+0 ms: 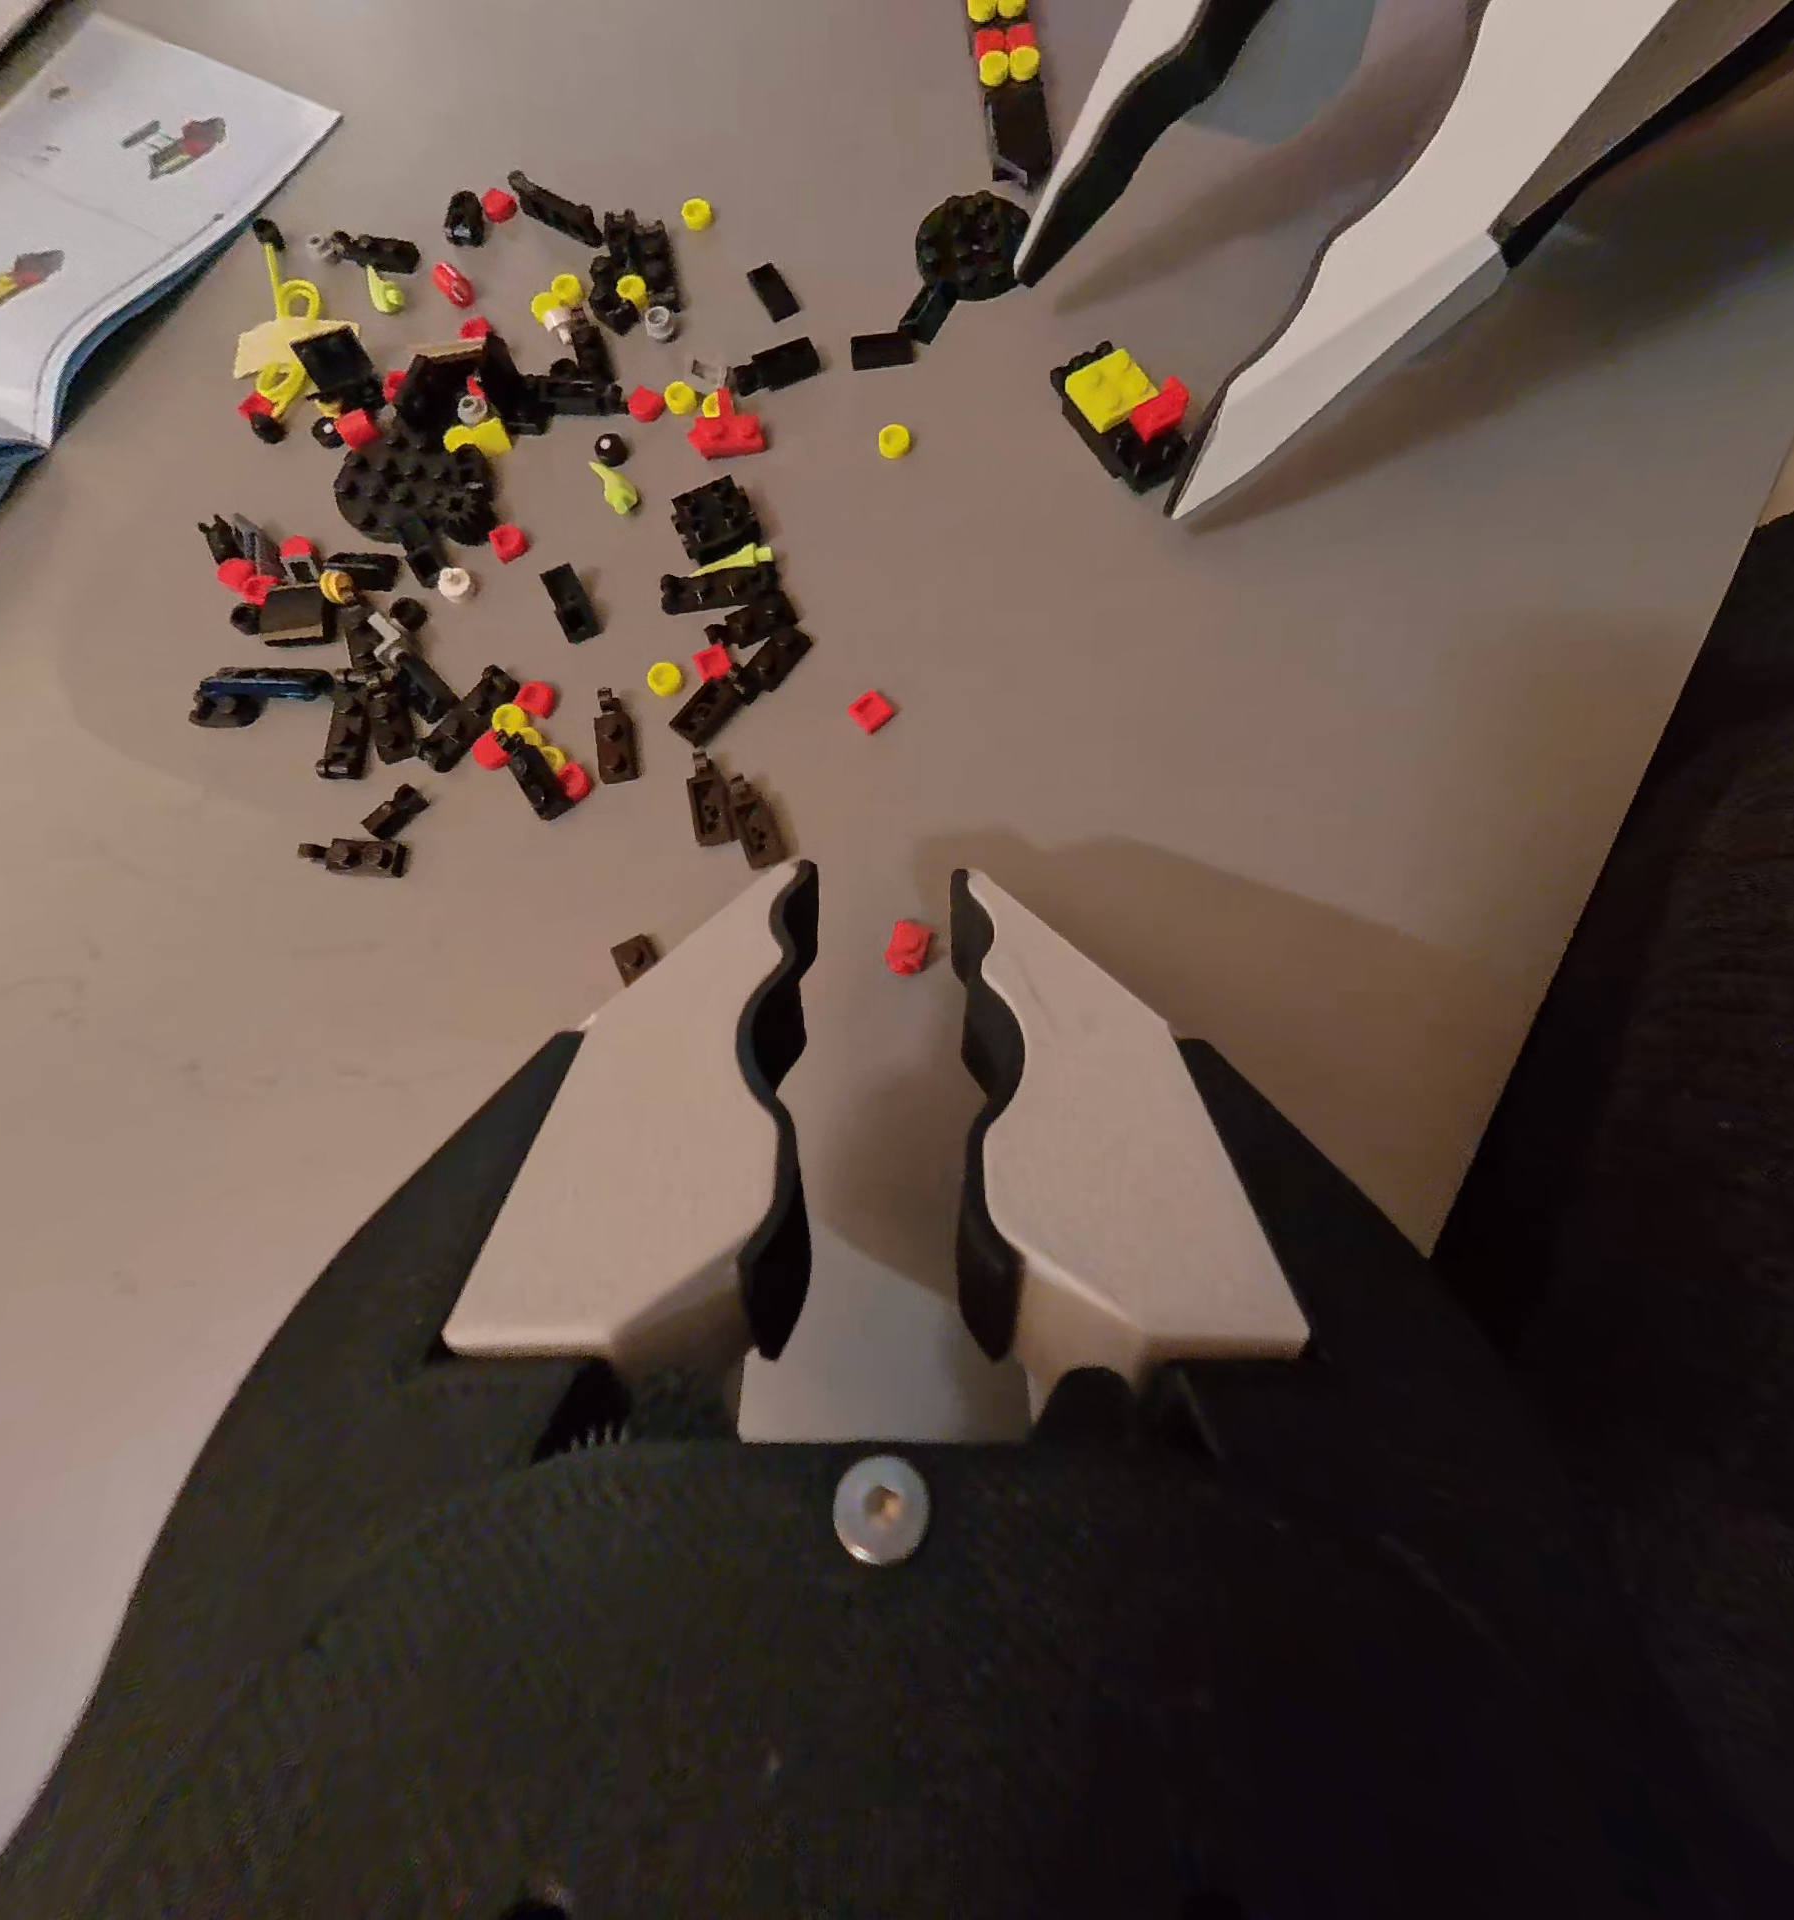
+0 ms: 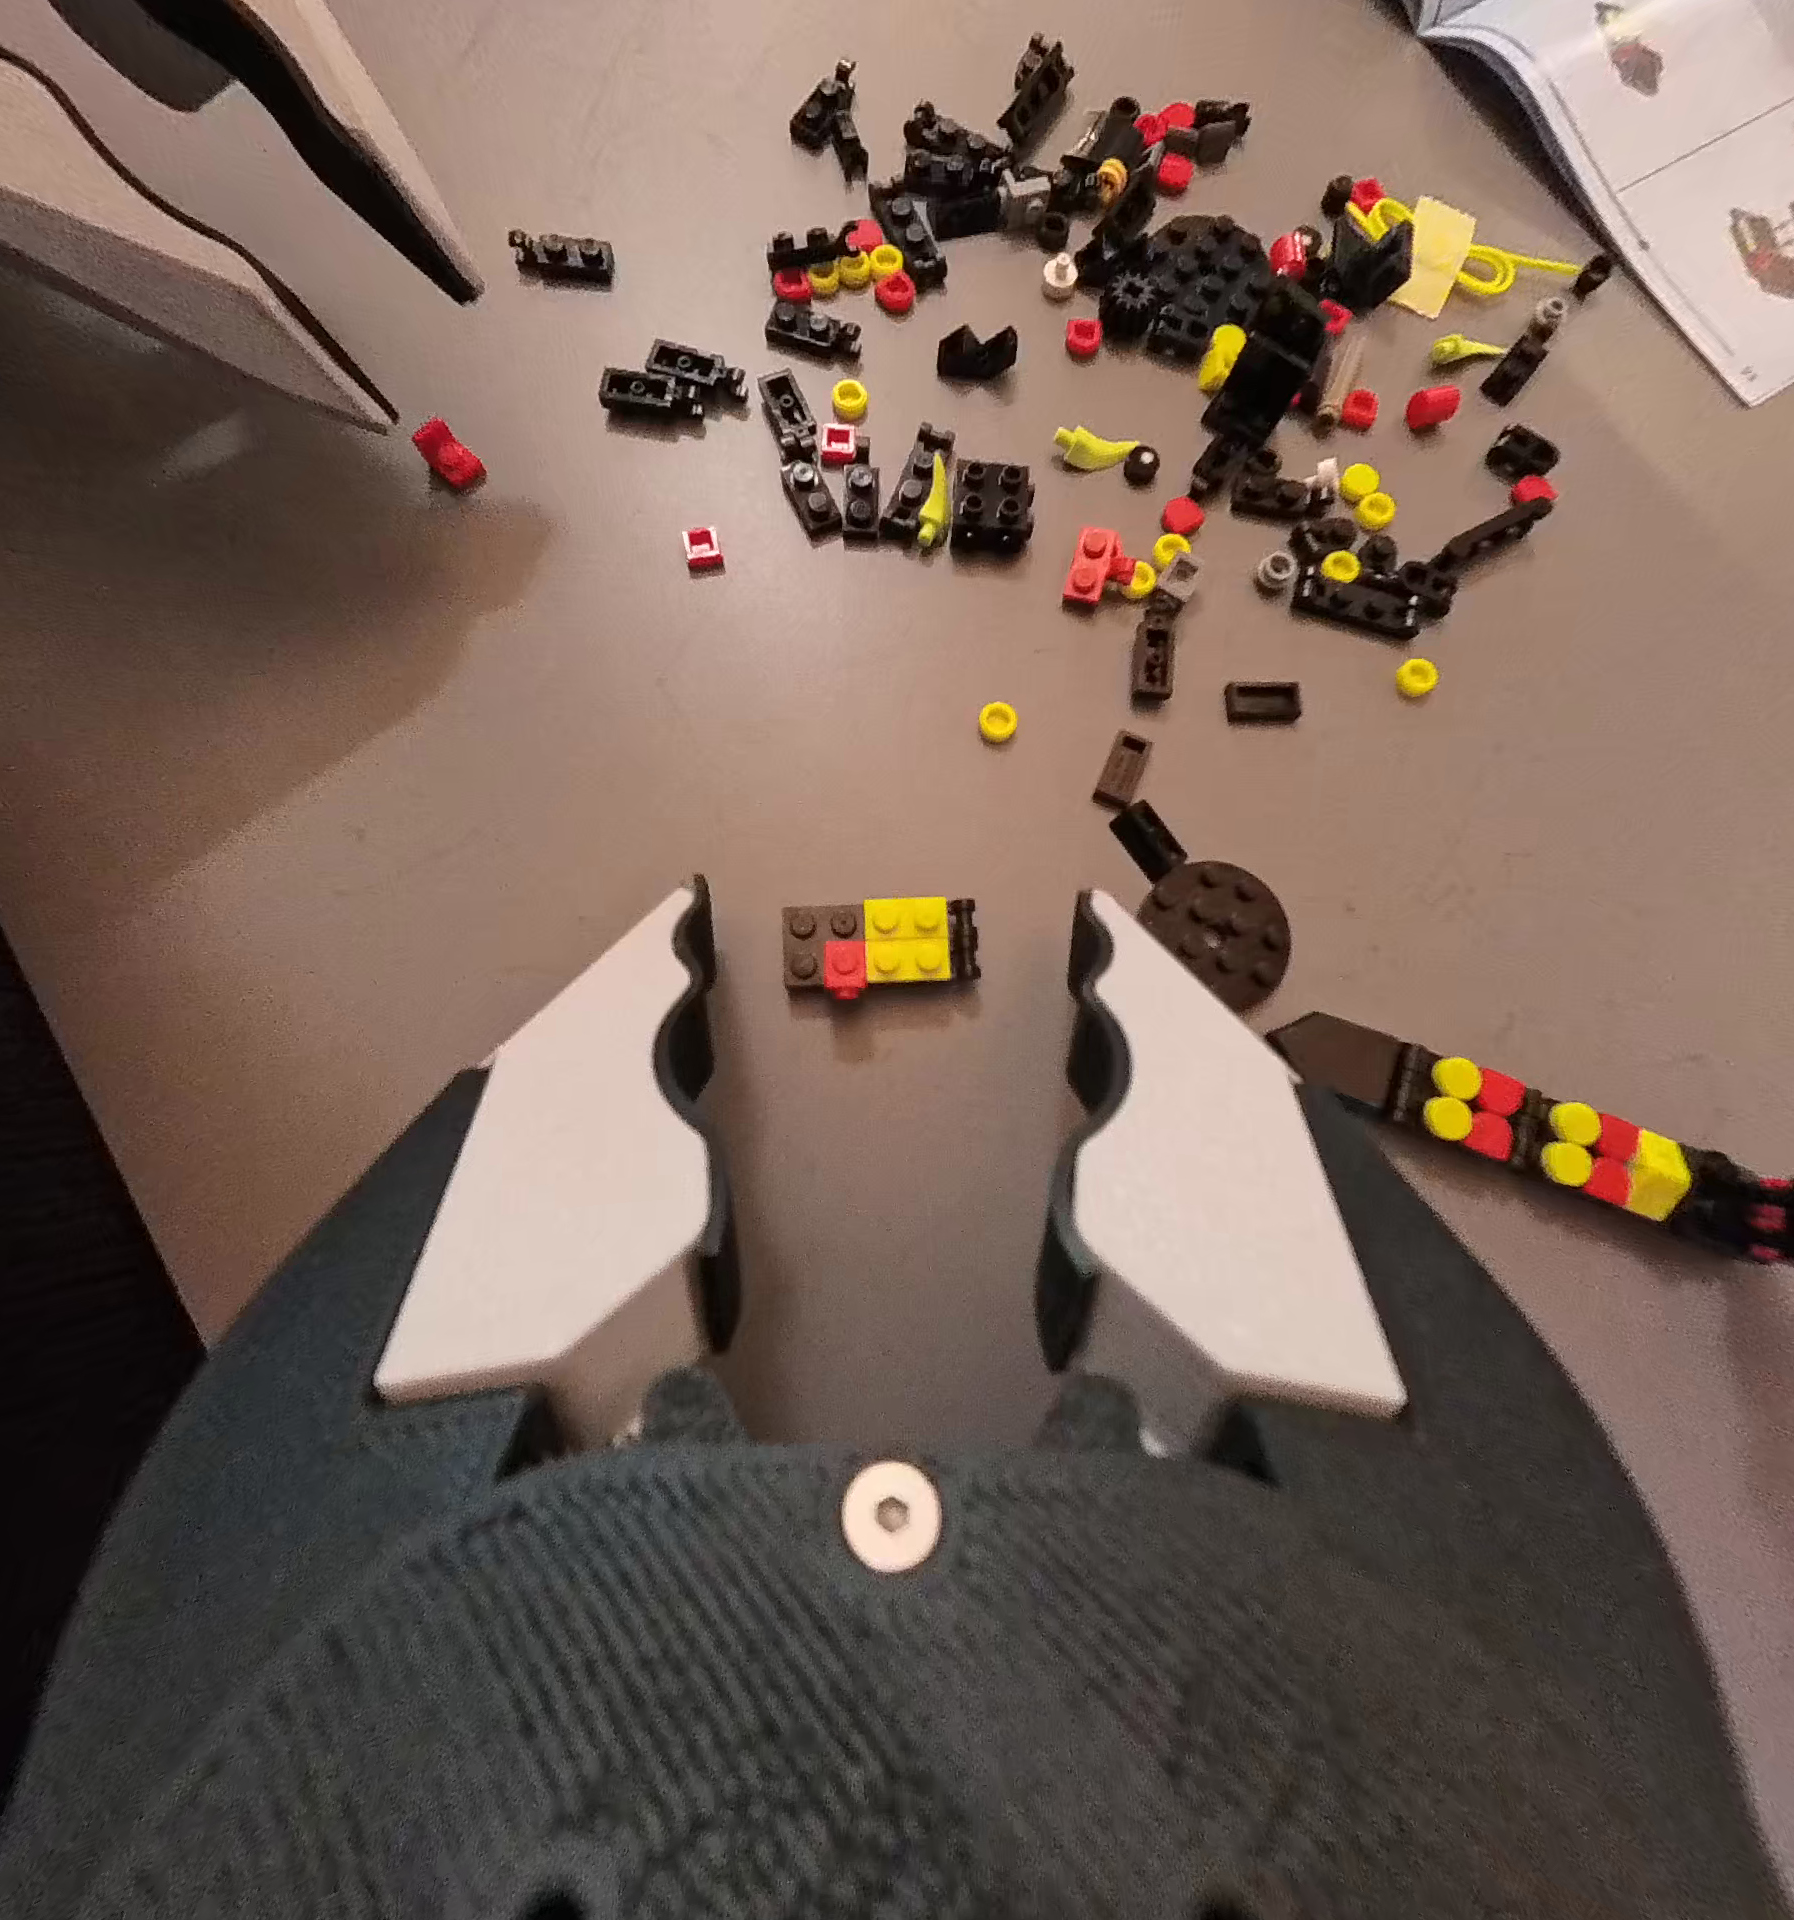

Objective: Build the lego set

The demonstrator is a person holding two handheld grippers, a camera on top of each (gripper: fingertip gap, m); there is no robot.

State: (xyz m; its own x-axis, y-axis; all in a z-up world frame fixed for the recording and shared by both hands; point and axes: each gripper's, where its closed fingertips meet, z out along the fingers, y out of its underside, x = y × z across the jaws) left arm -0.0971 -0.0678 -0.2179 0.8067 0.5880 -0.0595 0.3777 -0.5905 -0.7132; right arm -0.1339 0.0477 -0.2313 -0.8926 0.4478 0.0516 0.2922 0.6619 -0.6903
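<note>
My left gripper [image 1: 885,883] is open, and a small red piece [image 1: 907,947] lies on the table between its fingertips, close to the right one. That piece also shows in the right wrist view [image 2: 448,453], at the tip of the left gripper [image 2: 425,343]. My right gripper [image 2: 891,896] is open, with a small black, yellow and red assembly [image 2: 877,943] lying flat on the table between its fingertips, untouched. The same assembly [image 1: 1121,410] shows in the left wrist view beside the right gripper [image 1: 1101,390].
A pile of loose black, red and yellow pieces [image 1: 477,499] covers the table [image 1: 1132,727]. An open instruction booklet [image 1: 72,229] lies at the far left. A long black strip with yellow and red studs [image 2: 1558,1132] and a black round plate [image 2: 1220,935] lie right of my right gripper.
</note>
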